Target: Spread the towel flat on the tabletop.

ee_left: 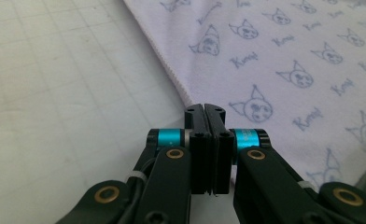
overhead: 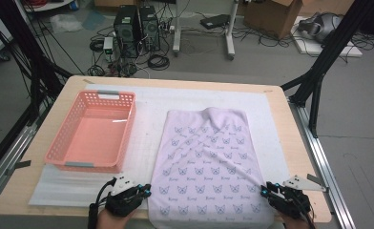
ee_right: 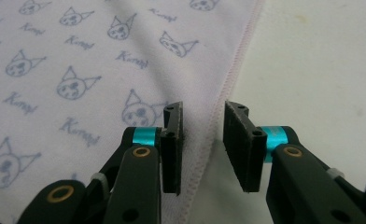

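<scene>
Lilac towel lies flat on the worktop. Left tongs are closed at its near-left edge, apparently empty; right tongs gape astride the right hem. Lifting now would likely leave the left corner behind.

Pink plastic lattice basket: far-left part of the desk, upright, on the white mat.
White foam mat: spread across the light wooden desk.
Two black computer towers: on the floor beyond the far edge.
Brown cardboard box: far right, on the floor.
</scene>
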`<state>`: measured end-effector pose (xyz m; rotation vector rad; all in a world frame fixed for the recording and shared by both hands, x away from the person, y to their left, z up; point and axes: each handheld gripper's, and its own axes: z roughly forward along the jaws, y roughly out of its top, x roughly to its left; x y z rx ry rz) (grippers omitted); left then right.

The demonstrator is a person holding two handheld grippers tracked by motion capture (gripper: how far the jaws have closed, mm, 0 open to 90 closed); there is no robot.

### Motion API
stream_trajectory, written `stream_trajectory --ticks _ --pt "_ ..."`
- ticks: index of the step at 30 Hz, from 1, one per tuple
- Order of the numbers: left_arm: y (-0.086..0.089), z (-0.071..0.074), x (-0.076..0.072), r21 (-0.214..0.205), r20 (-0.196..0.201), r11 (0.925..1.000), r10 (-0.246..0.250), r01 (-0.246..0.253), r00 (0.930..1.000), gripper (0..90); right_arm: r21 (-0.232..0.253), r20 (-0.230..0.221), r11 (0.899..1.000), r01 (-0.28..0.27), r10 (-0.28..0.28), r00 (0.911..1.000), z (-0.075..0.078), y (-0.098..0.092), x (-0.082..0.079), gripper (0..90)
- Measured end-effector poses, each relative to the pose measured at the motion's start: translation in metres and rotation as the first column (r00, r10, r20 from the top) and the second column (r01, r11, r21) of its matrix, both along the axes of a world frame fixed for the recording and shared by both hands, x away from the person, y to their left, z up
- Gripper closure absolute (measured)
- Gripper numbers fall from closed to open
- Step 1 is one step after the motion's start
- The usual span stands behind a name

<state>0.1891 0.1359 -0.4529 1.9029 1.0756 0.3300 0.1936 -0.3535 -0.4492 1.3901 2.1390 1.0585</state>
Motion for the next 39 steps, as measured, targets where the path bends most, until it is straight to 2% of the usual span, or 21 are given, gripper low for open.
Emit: stream_trajectory --ticks 2,4,5,6,8,9,12,14,16,19,21,22,23,24,25,26,30,35,37,38,39 --pt "0.003 0.001 -0.004 -0.001 0.008 1.0 -0.01 0.01 0.9999 88.4 -0.003 -0.001 1.0 -0.015 0.015 0.9999 0.0 0.004 0.001 71.5" --pt "0.003 0.001 -0.003 -0.009 0.017 0.9998 -0.019 0.019 0.9997 87.5 -0.015 -0.002 0.999 -0.046 0.046 0.9989 0.0 0.008 0.0 84.2" --pt "0.002 0.0 -0.002 -0.011 0.023 0.9999 -0.012 0.013 0.9997 83.6 -0.028 0.001 0.999 -0.046 0.046 0.9989 0.001 0.01 -0.001 85.6" --pt "0.002 -0.001 -0.001 -0.019 0.021 0.9998 -0.012 0.012 0.9997 75.7 -0.034 -0.002 0.999 -0.041 0.041 0.9992 0.001 0.01 -0.002 86.3" --pt "0.002 -0.003 0.002 -0.047 0.028 0.9988 -0.015 0.016 0.9995 64.7 -0.032 -0.012 0.999 -0.031 0.03 0.9995 0.002 0.008 -0.005 86.9" --pt "0.001 -0.004 0.003 -0.047 0.032 0.9987 -0.016 0.018 0.9994 60.3 -0.031 -0.016 0.999 -0.025 0.025 0.9996 0.002 0.006 -0.009 86.9" --pt "-0.003 -0.004 0.007 -0.052 0.036 0.9984 -0.02 0.021 0.9992 54.4 -0.053 -0.023 0.998 -0.022 0.021 0.9995 0.004 -0.002 -0.022 86.9" --pt "-0.006 -0.005 0.009 -0.059 0.03 0.9979 -0.024 0.026 0.9993 54.1 -0.065 -0.021 0.998 -0.02 0.019 0.9996 0.005 -0.007 -0.031 86.7" --pt "-0.009 -0.005 0.011 -0.062 0.017 0.9975 -0.035 0.036 0.9993 53.8 -0.054 -0.015 0.998 -0.022 0.021 0.9997 0.004 -0.011 -0.037 85.3" --pt "-0.015 -0.007 0.012 -0.06 0.012 0.9969 -0.05 0.051 0.9987 54.6 -0.037 0.001 0.999 -0.004 0.004 1.0 0.004 -0.012 -0.036 75.5" --pt "-0.019 -0.007 0.011 -0.054 0.009 0.9967 -0.06 0.06 0.9982 59.2 -0.023 0.015 1.0 0.001 -0.001 0.9999 0.005 -0.013 -0.034 73.0" --pt "-0.02 -0.006 0.01 -0.038 0.015 0.9976 -0.057 0.057 0.9983 64.4 -0.02 0.023 1.0 0.011 -0.01 0.9997 0.005 -0.013 -0.032 72.0" --pt "-0.021 -0.006 0.009 -0.012 0.022 0.9989 -0.045 0.045 0.9987 73.7 -0.018 0.026 1.0 0.018 -0.017 0.9995 0.005 -0.013 -0.031 71.6" --pt "-0.021 -0.006 0.01 -0.012 0.012 0.9992 -0.038 0.038 0.9992 82.0 -0.016 0.029 1.0 0.026 -0.026 0.9993 0.005 -0.014 -0.029 71.2" --pt "-0.02 -0.005 0.01 -0.015 -0.005 0.9992 -0.038 0.038 0.9993 87.6 -0.01 0.028 0.999 0.032 -0.031 0.9991 0.005 -0.015 -0.028 71.2" --pt "-0.019 -0.003 0.01 -0.005 -0.012 0.9994 -0.035 0.035 0.9993 88.1 -0.002 0.028 0.999 0.036 -0.036 0.999 0.005 -0.015 -0.027 71.2" --pt "-0.007 0.0 0.005 0.006 -0.031 0.9993 -0.038 0.038 0.9988 88.6 0.003 0.023 0.999 0.04 -0.04 0.999 0.004 -0.015 -0.023 71.0" --pt "0.002 0.0 0.001 -0.005 -0.02 0.999 -0.045 0.045 0.9988 87.2 0.004 0.019 1.0 0.027 -0.028 0.9994 0.003 -0.011 -0.018 70.8" --pt "0.0 -0.002 0.002 -0.017 -0.018 0.999 -0.042 0.042 0.9989 75.4 -0.002 0.009 1.0 0.015 -0.015 0.9999 0.001 -0.006 -0.015 70.8" --pt "0.0 -0.002 0.002 -0.023 -0.009 0.9989 -0.042 0.042 0.9991 72.9 -0.009 -0.001 1.0 0.008 -0.008 1.0 0.0 -0.004 -0.013 71.1" --pt "0.0 -0.002 0.002 -0.023 -0.001 0.9991 -0.037 0.037 0.9993 67.4 -0.016 0.006 1.0 0.008 -0.008 1.0 0.0 -0.002 -0.013 73.3"
